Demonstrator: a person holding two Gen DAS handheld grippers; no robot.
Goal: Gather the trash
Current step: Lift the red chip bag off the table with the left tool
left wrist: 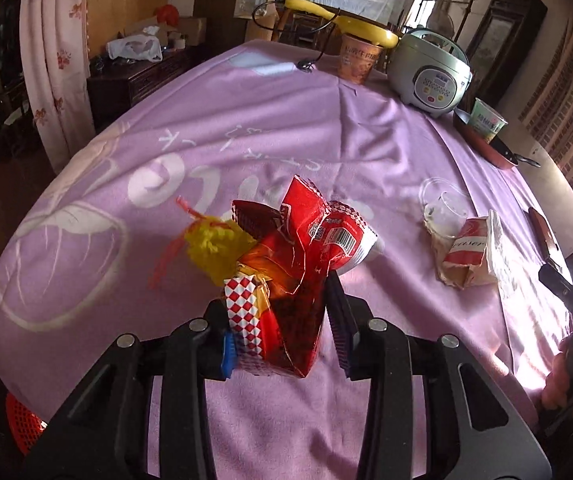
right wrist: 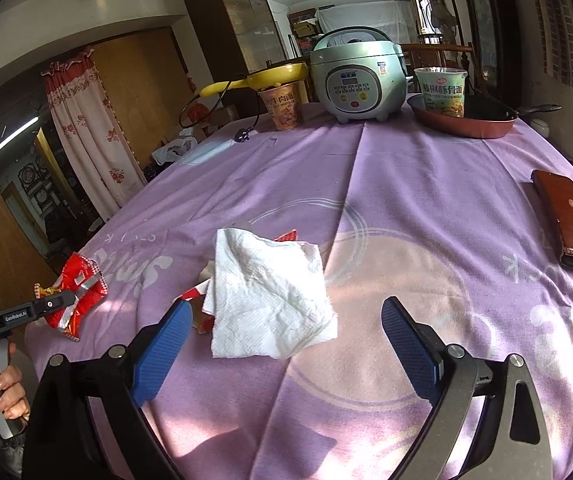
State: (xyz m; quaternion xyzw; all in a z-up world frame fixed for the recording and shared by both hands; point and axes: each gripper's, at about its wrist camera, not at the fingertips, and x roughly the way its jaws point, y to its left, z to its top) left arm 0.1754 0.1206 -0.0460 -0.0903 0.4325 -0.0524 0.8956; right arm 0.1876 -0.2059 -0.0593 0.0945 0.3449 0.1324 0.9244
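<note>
My left gripper is shut on a crumpled red snack wrapper with a checkered edge and a yellow scrap, held above the purple tablecloth. It also shows in the right wrist view at far left. My right gripper is open, low over the cloth, with a white paper napkin lying between and just ahead of its fingers. The napkin covers a red and white paper wrapper. In the left wrist view that wrapper lies beside a clear plastic cup.
At the far edge stand a rice cooker, two instant noodle cups, a yellow pan and a red frying pan. A brown phone case lies at right. A red basket sits below the table's left edge.
</note>
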